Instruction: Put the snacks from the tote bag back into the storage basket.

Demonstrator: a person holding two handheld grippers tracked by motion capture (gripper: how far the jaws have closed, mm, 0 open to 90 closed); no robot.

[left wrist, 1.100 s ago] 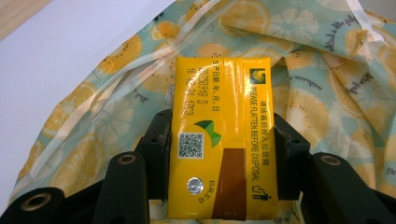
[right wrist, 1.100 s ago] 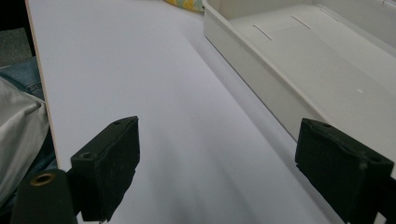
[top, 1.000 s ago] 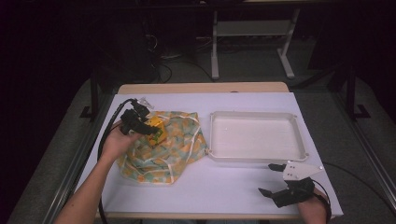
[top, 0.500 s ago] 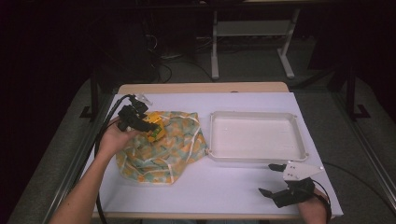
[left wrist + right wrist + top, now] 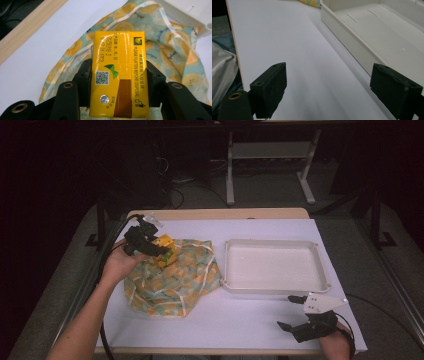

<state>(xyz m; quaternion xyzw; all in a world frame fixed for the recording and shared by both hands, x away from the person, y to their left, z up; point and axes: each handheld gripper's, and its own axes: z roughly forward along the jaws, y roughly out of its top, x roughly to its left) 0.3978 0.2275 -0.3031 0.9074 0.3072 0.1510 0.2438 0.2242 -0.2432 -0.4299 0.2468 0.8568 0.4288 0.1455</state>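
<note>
- Right hand-held gripper [image 5: 295,312]: jaws wide apart, empty, at the table's [image 5: 260,320] near right corner.
- Left hand-held gripper [image 5: 155,247]: clamped on yellow drink carton [image 5: 117,72], long axis along the jaws, above the lemon-print cloth [image 5: 170,280].
- White tray [image 5: 275,266]: lies rightward of the carton.

A table [image 5: 260,325] with a white top and a pale wooden edge at the far side is seen. 2 things are laid directly on it. A cloth bag [image 5: 172,280] with an orange and green fruit pattern is spread flat on the left part of the top. A white tray [image 5: 275,290] with low walls is placed on the right part, just beside the bag. The near part of the white top is left bare.
</note>
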